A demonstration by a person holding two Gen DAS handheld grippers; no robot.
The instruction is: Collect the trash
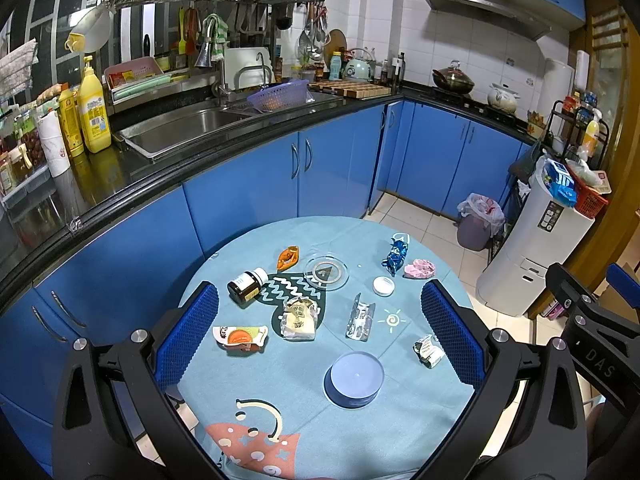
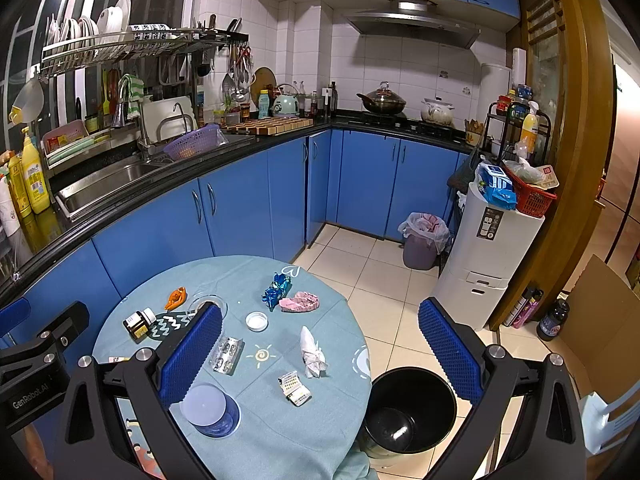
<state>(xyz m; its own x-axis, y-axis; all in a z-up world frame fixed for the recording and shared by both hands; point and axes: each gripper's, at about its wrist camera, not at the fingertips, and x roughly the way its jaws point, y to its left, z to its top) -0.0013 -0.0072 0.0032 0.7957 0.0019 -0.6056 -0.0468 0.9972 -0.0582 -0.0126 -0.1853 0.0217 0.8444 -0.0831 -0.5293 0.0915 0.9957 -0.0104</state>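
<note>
Both claws spread wide, empty: left gripper point(image 1: 320, 328), right gripper point(image 2: 320, 354). Wrappers scattered over round table point(image 2: 256, 432); crumpled tissue point(image 2: 313, 354) nearest black bin point(image 2: 410, 412). Suggest right claw descends straight, straddles tissue, pinches mid-bundle.

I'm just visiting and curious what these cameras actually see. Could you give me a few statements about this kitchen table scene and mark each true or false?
1. Both the left gripper and the right gripper are open and hold nothing. True.
2. The brown bottle stands upright. False: it lies on its side.
3. The black bin sits on the floor beside the table. True.
4. The black bin is full of wrappers. False: none are visible inside.
5. The blister pack lies on the table. True.
</note>
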